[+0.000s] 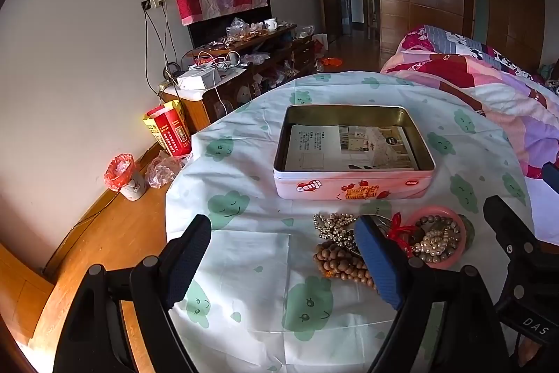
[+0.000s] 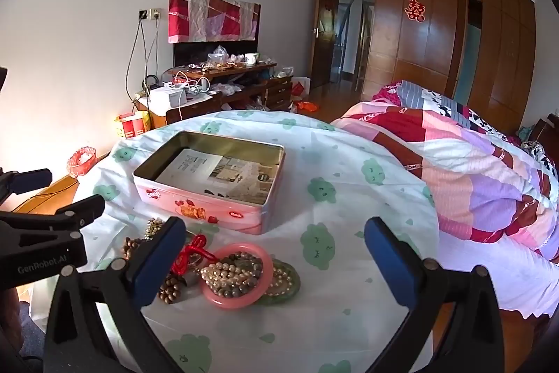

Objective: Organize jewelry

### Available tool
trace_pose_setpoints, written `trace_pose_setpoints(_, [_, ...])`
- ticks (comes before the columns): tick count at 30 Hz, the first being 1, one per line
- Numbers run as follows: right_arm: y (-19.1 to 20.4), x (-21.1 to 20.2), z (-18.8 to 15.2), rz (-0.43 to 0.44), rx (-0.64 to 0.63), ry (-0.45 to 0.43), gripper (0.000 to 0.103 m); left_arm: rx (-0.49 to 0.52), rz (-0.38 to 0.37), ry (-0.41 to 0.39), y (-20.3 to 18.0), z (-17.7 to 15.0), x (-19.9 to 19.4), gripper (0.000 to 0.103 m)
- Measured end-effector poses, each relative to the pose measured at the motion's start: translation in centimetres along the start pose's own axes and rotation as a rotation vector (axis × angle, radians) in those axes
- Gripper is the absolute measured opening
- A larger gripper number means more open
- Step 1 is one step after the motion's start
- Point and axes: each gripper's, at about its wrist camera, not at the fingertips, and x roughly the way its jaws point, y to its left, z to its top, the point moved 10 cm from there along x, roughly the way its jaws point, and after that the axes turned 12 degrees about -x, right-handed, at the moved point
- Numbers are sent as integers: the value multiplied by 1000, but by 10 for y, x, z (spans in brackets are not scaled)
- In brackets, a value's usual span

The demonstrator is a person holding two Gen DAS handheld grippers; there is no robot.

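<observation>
A pile of jewelry lies on the clothed table in front of an open pink tin (image 1: 353,189) (image 2: 209,208) with a leaflet inside. A pink bangle (image 1: 459,245) (image 2: 267,271) rings pearl and bead strands (image 2: 227,273). Beside it are brown wooden beads (image 1: 340,263) (image 2: 169,291), a silver bead chain (image 1: 333,226), a red cord knot (image 2: 194,254) and a green bangle (image 2: 291,285). My left gripper (image 1: 284,254) is open and empty, just left of the pile. My right gripper (image 2: 276,250) is open and empty, above the pile.
The table wears a white cloth with green cloud prints (image 1: 244,268) (image 2: 332,233). A bed with a patchwork quilt (image 2: 471,170) lies to the right. A cluttered TV stand (image 1: 244,58), a red box (image 1: 167,130) and a small bin (image 1: 124,175) stand on the left by the wall.
</observation>
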Motion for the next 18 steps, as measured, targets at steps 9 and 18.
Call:
trace_pose_setpoints(9, [1, 0, -1, 2, -1, 2, 103, -1, 4, 2, 1, 0, 0, 84])
trace_pose_setpoints(18, [-1, 0, -4, -5, -1, 3, 103, -3, 12, 7, 4, -2, 3, 84])
